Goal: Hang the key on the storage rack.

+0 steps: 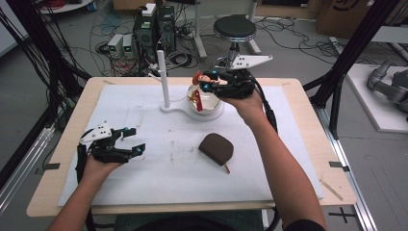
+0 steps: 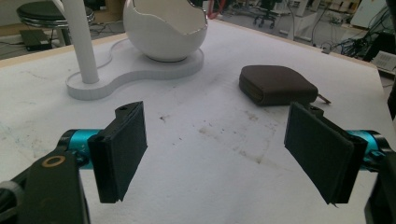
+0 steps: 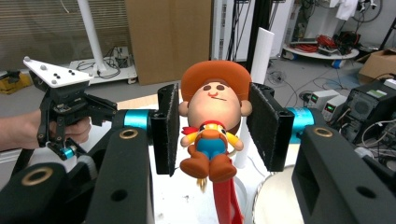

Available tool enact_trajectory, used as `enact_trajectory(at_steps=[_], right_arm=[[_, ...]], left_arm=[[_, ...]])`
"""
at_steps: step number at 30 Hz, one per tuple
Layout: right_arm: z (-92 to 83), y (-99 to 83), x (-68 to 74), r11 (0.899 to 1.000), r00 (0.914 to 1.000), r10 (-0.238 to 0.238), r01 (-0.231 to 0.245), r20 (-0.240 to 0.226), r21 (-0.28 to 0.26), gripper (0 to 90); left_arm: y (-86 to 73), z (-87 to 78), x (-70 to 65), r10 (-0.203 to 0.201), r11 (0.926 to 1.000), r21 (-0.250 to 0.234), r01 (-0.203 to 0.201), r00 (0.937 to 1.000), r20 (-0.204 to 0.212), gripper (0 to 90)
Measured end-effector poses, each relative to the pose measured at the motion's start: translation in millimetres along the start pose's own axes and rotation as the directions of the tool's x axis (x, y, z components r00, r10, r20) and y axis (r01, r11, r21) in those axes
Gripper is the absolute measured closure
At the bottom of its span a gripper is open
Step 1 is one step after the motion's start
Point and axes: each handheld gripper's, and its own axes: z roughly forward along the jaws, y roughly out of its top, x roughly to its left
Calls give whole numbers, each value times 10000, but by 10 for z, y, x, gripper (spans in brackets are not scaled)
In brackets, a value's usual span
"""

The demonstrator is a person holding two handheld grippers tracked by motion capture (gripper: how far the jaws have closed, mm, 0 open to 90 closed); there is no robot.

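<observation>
Right gripper [image 3: 212,128], cowboy doll [image 3: 212,121] clamped between its pads, head upward

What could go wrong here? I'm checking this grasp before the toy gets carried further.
1. The right claw pinches the cowboy figure only at its round head, so the body and red strap hanging below could swing or twist out.
2. The figure hangs just above the white egg-shaped bowl, so its dangling strap may snag on the bowl's jagged rim.
3. The white post stands close by; a sideways swing could knock it.
</observation>
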Motion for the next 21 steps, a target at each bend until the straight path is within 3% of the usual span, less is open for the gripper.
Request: enact_trajectory(at_steps=[12,21], right_arm=[[329,151,-22,10000,9987,30,-34,-516,-83,565],[539,269,-26,10000,9979,2,-2,-652,12,565]], left_arm=[[-29,-87,4,-68,10000,-35,67,9997,-218,211],[-42,-116,4,-82,10000,-43,81,9996,-275,211]])
